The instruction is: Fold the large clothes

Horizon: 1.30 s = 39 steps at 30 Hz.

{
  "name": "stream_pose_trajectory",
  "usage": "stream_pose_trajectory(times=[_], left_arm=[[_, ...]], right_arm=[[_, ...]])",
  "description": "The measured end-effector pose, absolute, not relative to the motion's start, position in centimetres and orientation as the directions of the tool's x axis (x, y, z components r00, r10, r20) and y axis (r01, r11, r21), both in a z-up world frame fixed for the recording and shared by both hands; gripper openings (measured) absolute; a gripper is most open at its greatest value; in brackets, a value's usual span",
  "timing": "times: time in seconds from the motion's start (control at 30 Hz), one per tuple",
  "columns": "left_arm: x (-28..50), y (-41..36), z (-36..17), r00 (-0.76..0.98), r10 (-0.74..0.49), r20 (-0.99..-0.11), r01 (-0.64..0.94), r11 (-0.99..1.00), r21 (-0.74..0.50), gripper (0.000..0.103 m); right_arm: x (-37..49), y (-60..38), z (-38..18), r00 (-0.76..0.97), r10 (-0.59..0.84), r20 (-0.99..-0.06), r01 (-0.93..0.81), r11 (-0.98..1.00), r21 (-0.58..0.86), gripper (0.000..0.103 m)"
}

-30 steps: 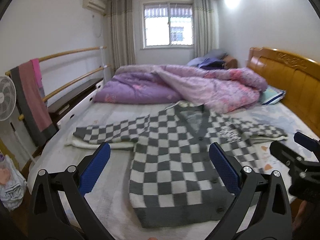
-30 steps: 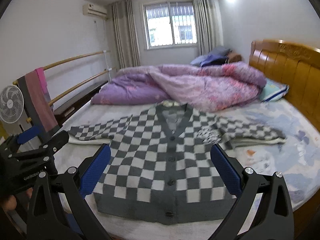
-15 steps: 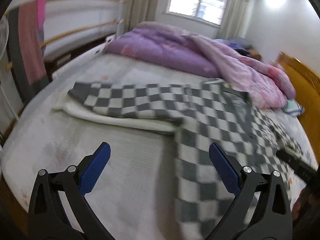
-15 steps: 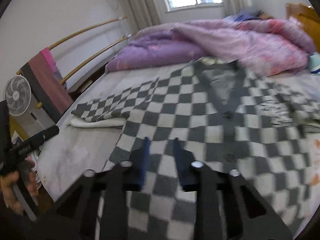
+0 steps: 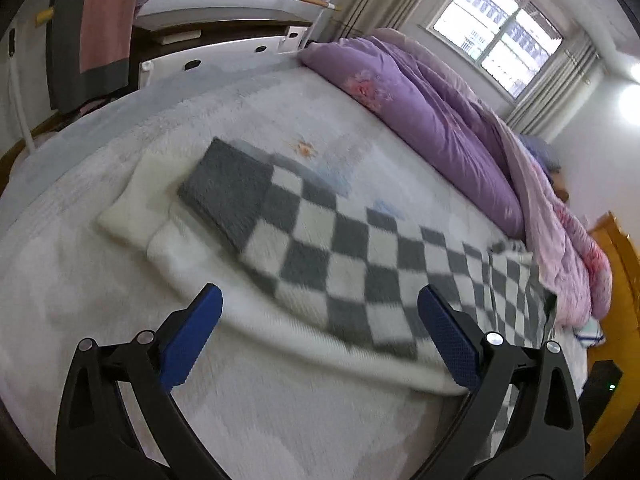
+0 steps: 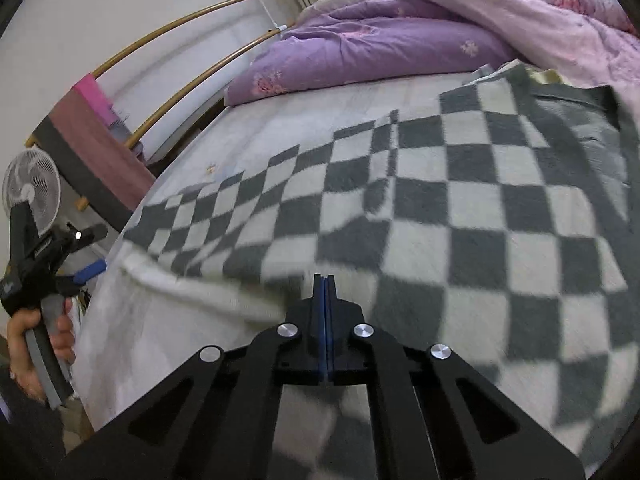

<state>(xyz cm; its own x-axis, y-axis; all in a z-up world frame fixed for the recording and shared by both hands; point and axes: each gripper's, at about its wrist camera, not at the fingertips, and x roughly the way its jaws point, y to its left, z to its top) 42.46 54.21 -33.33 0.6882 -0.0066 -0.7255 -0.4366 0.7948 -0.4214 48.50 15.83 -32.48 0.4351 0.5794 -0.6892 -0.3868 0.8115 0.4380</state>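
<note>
While the checked cardigan point(image 6: 460, 208) lies spread flat on the bed point(image 5: 260, 408), a heaped purple quilt point(image 5: 432, 120) fills the far side just past its collar, and a wooden headboard point(image 5: 616, 264) stands beyond that. Curved wooden rails point(image 6: 188, 76) run along the bed's left side with a pink and grey towel point(image 6: 92, 148) draped over them, and a white fan point(image 6: 30, 192) stands close by. Nothing lies between either tool and the garment.

The left gripper point(image 5: 320, 332) hovers with its blue pads wide apart above the sleeve point(image 5: 304, 240), whose grey cuff rests on a white cloth point(image 5: 136, 204). The right gripper point(image 6: 324, 292) has its pads pressed together at the cardigan's lower edge; whether cloth is pinched between them cannot be told.

A second ago both tools hung back from the foot of the bed, spread wide, with the whole cardigan in view. Since then the left one has swung toward the sleeve and the right one has closed and come down to the hem.

White lettering on the left tool's body is too small to read.
</note>
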Motion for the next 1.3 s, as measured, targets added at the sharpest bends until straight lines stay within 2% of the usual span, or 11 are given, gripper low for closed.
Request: stream_pose_trajectory(times=[0.13,0.23,0.43,0.53,0.8,0.83,0.87,0.9,0.97,1.2,1.3], left_arm=[[43.0,57.1,-34.4,0.673,0.037,-0.739,-0.506,0.751,-0.423,0.098],[43.3,58.9,-35.3,0.666,0.035,-0.746,-0.53,0.725,-0.44,0.098],[43.7,61.0,-37.0,0.686,-0.002,-0.727,-0.542,0.665,-0.513,0.097],[43.9,61.5,-37.7,0.717,-0.042,-0.696,-0.519,0.634,-0.573,0.073],[45.4,61.8,-39.5,0.697,0.001,-0.717,-0.577,0.594,-0.56,0.063],[45.6,61.8,-39.5,0.693,0.016,-0.72,-0.584,0.597,-0.55,0.056],[45.8,61.8,-39.3,0.678,0.049,-0.733,-0.602,0.61,-0.516,0.033],[46.0,61.7,-39.1,0.647,0.087,-0.758,-0.628,0.624,-0.464,0.017],[45.6,61.7,-38.1,0.656,0.114,-0.746,-0.627,0.632,-0.456,0.011],[45.2,54.0,-28.8,0.782,0.08,-0.618,-0.419,0.802,-0.426,0.009],[45.4,48.9,-24.6,0.825,0.016,-0.564,-0.3,0.86,-0.414,0.009]], right_arm=[[51.2,17.6,-37.3,0.297,0.545,-0.785,-0.311,0.832,0.46,0.001],[51.6,16.4,-39.3,0.291,0.599,-0.746,-0.269,0.799,0.538,0.0],[50.5,15.9,-39.1,0.328,0.598,-0.732,-0.316,0.799,0.511,0.0],[50.9,15.6,-39.7,0.335,0.608,-0.72,-0.322,0.792,0.519,0.0],[50.9,16.0,-40.0,0.349,0.625,-0.699,-0.329,0.78,0.533,0.0],[50.9,15.9,-40.0,0.352,0.626,-0.696,-0.331,0.779,0.533,0.0],[50.9,16.0,-40.1,0.355,0.626,-0.695,-0.333,0.779,0.532,0.0],[50.9,16.1,-40.2,0.359,0.627,-0.691,-0.335,0.778,0.532,0.0],[50.8,16.2,-40.4,0.367,0.627,-0.687,-0.336,0.778,0.531,0.0],[50.5,16.9,-39.4,0.379,0.603,-0.702,-0.362,0.795,0.487,0.0],[50.5,14.2,-37.4,0.374,0.663,-0.648,-0.333,0.749,0.573,0.0]])
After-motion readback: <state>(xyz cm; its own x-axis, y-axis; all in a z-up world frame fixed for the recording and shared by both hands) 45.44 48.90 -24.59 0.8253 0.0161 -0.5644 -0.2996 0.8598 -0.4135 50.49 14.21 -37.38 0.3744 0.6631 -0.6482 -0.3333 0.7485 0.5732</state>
